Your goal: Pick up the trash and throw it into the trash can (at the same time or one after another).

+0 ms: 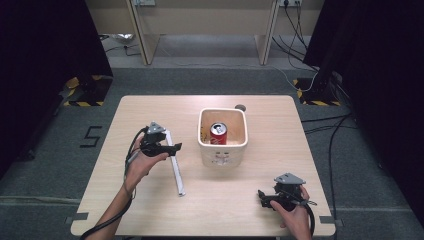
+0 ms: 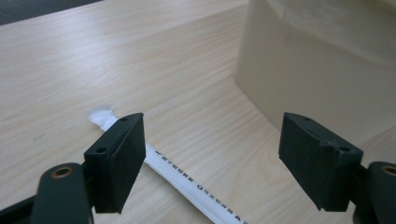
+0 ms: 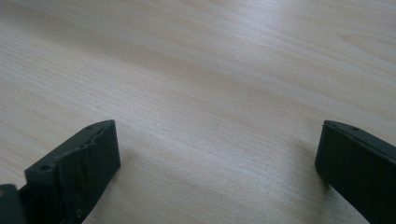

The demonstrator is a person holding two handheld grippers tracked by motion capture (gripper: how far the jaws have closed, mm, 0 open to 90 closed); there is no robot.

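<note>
Left gripper (image 1: pixel 176 148): jaws apart above white ruler (image 1: pixel 176 167), beside cream bin (image 1: pixel 222 150). Right gripper (image 1: pixel 260 196): jaws apart, over bare table (image 1: pixel 150 210).

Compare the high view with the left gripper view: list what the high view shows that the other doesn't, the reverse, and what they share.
High view alone: the red can standing inside the cream bin, the right hand-held gripper with open jaws low over the table, both forearms, and the floor beyond.

Left gripper view alone: the small print along the white strip and its torn end, seen close.

Both: the left hand-held gripper, jaws open over the strip, the bin's wall and the wooden tabletop.
</note>
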